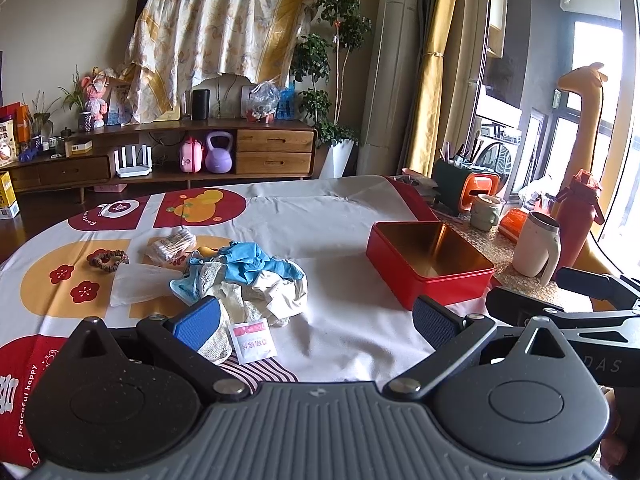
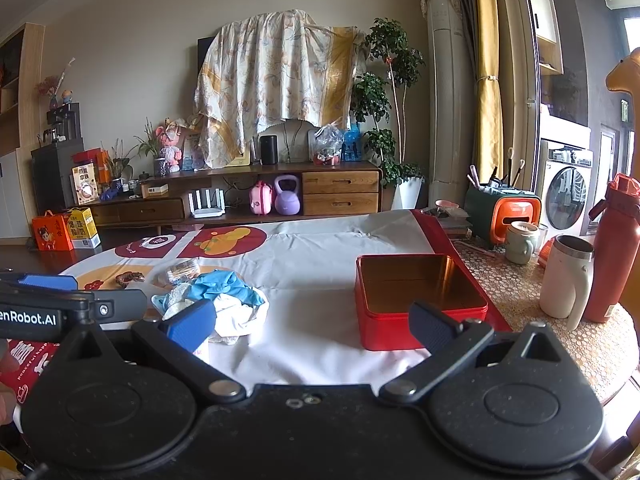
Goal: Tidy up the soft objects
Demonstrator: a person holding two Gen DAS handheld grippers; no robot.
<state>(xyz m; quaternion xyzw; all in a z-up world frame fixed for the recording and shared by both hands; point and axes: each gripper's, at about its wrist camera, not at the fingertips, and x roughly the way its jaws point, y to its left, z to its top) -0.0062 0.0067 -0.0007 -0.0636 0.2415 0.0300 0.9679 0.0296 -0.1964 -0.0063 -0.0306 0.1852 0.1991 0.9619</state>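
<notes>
Nearest: left gripper (image 1: 316, 320) & right gripper (image 2: 312, 328), both jaws released, nothing held. Just beyond, near-left on worktop (image 1: 340, 216), fabric pile (image 1: 248, 280) w/ blue glove on top. Far right: empty red tin (image 1: 430, 260). Looks like start of pick step; next, close on pile, carry right to tin.
</notes>
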